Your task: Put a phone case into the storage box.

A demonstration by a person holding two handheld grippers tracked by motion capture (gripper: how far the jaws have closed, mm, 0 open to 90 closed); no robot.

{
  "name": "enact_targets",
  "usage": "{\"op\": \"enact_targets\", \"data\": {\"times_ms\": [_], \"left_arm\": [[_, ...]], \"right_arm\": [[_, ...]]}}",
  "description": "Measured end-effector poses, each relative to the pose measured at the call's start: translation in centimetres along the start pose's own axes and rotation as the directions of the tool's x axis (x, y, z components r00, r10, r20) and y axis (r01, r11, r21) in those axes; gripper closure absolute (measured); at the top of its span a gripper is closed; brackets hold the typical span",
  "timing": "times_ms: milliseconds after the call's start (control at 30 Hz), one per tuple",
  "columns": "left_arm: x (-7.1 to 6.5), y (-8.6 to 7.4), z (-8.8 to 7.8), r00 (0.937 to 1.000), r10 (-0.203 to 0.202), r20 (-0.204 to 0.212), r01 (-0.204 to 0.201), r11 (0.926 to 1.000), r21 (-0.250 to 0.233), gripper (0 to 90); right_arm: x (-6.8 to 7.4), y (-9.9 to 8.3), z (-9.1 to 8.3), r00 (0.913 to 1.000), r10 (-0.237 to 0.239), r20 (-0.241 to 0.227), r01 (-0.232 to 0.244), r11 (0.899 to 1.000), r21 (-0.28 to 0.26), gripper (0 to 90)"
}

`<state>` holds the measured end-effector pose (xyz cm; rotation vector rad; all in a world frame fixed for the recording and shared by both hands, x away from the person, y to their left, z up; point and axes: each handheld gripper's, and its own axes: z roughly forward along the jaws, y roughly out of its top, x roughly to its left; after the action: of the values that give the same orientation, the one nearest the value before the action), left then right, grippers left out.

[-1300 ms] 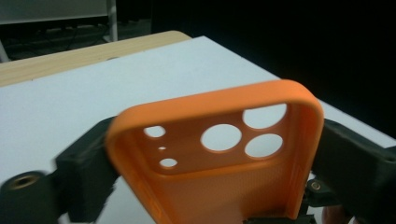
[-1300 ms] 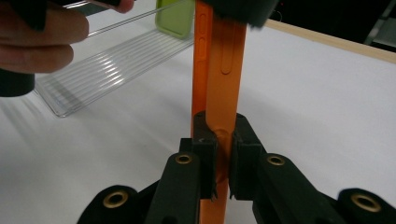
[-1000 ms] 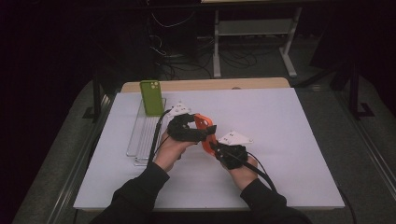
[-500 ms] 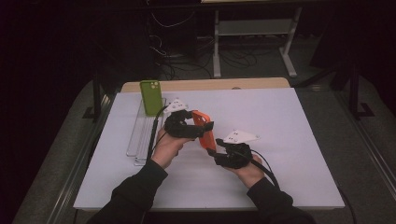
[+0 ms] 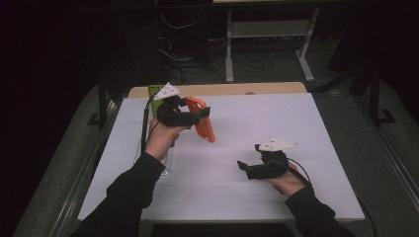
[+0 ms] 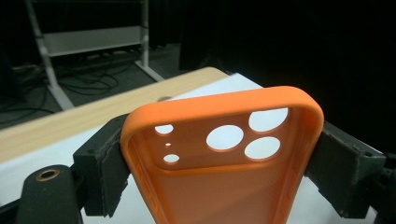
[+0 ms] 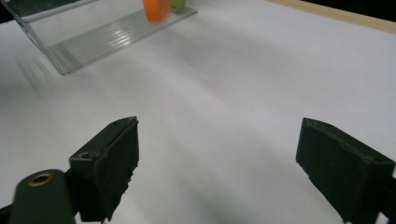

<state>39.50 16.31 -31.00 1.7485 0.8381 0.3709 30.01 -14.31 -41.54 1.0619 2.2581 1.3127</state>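
Left gripper pinches orange phone case by its sides, carrying it toward clear slotted rack. Right gripper, jaws just opened, nothing between. Next: line up a free slot.

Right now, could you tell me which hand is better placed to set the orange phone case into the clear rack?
The left. The left gripper is clamped on the orange phone case beside the clear rack. The right gripper has just been opening, with nothing between its jaws, farther away.

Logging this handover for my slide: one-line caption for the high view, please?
Left gripper lifts the orange phone case above the white table; right gripper, just opened, empty.
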Motion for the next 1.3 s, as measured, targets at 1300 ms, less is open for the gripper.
{"op": "enact_targets", "data": {"times_ms": [1300], "left_arm": [[9.3, 2.2, -2.8, 0.9044, -0.038, -0.425, 0.034, 0.9993, -0.016, 15.1]], "right_arm": [[-2.2, -4.1, -3.1, 0.9977, -0.039, 0.055, 0.036, 0.998, 0.049, 0.0]]}}
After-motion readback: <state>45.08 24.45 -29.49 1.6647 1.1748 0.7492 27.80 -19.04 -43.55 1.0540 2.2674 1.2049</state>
